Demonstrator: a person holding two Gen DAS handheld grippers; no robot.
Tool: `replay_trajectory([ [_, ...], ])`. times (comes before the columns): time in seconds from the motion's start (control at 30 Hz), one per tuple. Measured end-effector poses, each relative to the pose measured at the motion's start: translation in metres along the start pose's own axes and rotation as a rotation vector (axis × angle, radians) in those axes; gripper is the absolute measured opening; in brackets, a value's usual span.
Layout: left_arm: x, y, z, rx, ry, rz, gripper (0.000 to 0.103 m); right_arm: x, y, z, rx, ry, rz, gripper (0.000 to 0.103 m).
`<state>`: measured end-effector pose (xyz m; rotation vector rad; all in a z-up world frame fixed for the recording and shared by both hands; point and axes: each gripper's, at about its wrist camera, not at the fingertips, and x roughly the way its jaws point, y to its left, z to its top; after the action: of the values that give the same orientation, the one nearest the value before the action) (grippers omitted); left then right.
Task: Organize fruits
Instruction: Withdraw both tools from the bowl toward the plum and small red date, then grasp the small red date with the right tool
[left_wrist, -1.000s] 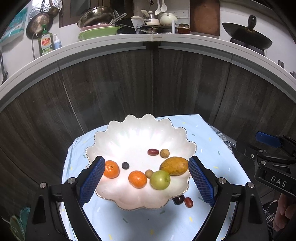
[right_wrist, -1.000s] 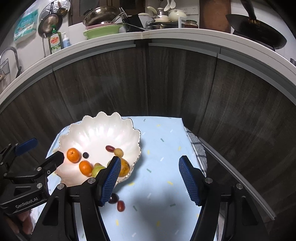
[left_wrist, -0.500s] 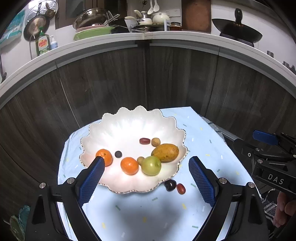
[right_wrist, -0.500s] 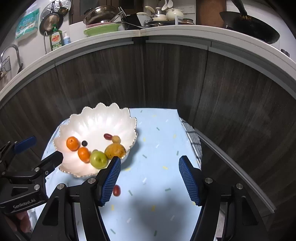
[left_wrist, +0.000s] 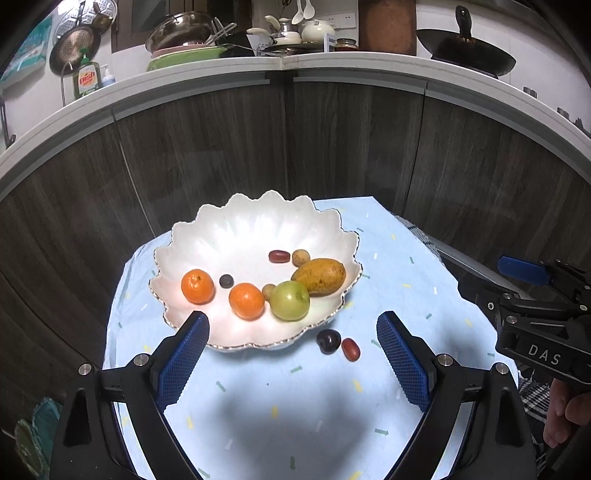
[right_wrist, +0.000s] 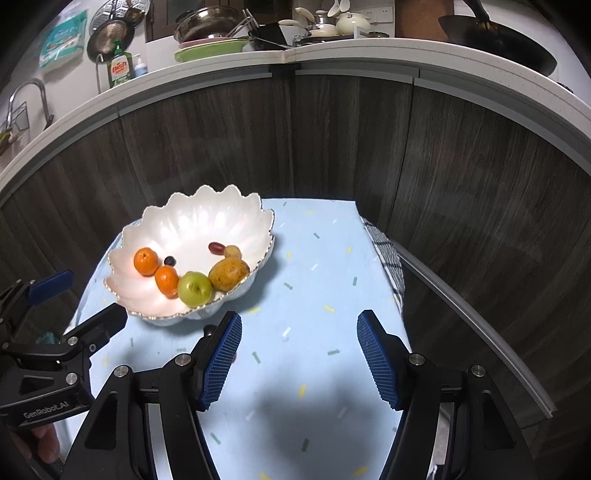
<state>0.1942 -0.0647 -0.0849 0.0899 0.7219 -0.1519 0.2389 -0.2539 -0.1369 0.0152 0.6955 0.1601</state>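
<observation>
The left gripper stands spread wide, holding and touching nothing; its left fingertip overlaps the near rim of the scalloped white bowl in this view, contact unclear; ahead between the fingers lie two mandarins, a green apple and a mango in the bowl; a dark plum and a red jujube sit on the blue tablecloth just outside the rim, nearer its right finger; the right gripper is partly spread and empty over bare cloth, the bowl ahead to its left; dark cabinet fronts close the far side; the cloth's right edge lies beyond its right finger.
</observation>
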Motion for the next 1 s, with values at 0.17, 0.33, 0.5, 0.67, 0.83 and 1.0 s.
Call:
replay_trajectory([
  [0.17,0.003,-0.009,-0.012,0.015,0.009,-0.002,0.093,0.003,-0.003,-0.012,-0.031,0.0,0.013,0.066],
  [0.33,0.01,-0.018,-0.024,0.029,0.024,-0.004,0.093,0.008,-0.005,-0.023,-0.073,0.003,0.023,0.066],
  [0.5,0.022,-0.021,-0.037,0.041,0.053,-0.006,0.092,0.022,-0.006,-0.034,-0.092,0.03,0.027,0.066],
  [0.67,0.035,-0.02,-0.047,0.065,0.073,-0.019,0.088,0.038,-0.001,-0.041,-0.109,0.055,0.042,0.066],
  [0.83,0.047,-0.016,-0.054,0.087,0.085,-0.031,0.083,0.053,0.012,-0.046,-0.161,0.072,0.074,0.066],
  [1.0,0.057,-0.009,-0.063,0.08,0.096,-0.043,0.083,0.067,0.024,-0.048,-0.205,0.088,0.114,0.066],
])
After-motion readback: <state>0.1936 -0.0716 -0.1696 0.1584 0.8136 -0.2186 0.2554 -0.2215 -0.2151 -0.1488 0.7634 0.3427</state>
